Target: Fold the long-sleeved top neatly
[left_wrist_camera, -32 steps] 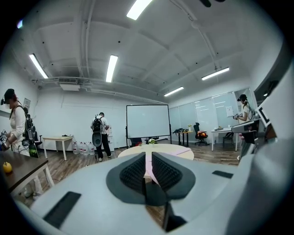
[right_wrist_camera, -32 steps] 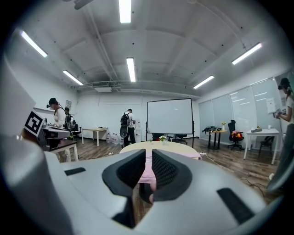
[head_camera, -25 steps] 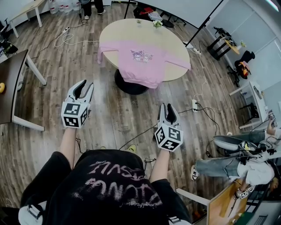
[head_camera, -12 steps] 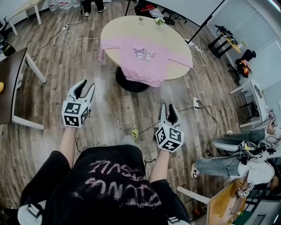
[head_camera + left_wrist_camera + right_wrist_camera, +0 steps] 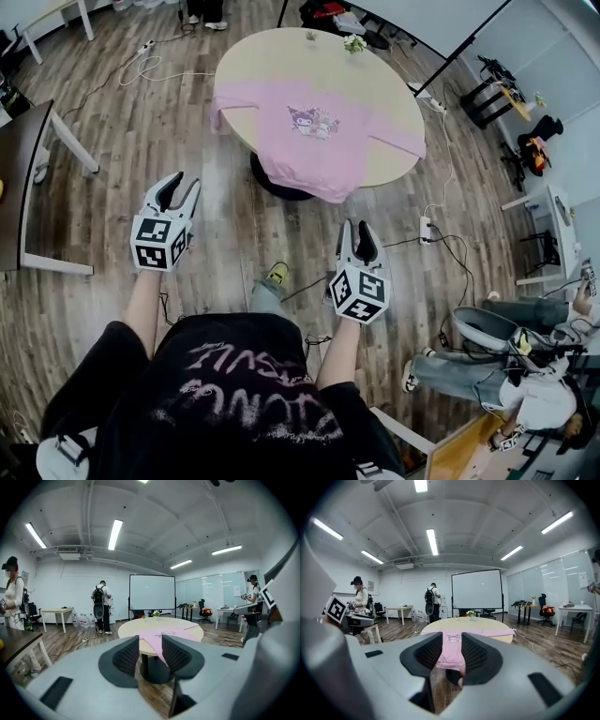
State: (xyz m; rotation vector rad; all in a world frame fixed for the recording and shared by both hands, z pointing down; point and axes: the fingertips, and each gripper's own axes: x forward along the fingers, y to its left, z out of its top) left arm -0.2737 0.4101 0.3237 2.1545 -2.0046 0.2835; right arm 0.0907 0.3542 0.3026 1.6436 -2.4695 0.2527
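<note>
My left gripper: jaws standing apart, pinching nothing
My right gripper: jaws standing apart, empty
Top: hem hanging over the table near edge
Floor: lying open before me

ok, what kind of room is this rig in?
Probably an office or lab meeting room: projection screen on the far wall, office chair and desk at the sides, round table holding the pink long-sleeved top.

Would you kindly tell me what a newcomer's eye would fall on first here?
The pink long-sleeved top with a cartoon print lies spread on the round pale wooden table, its hem hanging over the near edge. Nearer the camera, the left gripper and the right gripper hover above the wood-plank floor, both open and empty.
</note>
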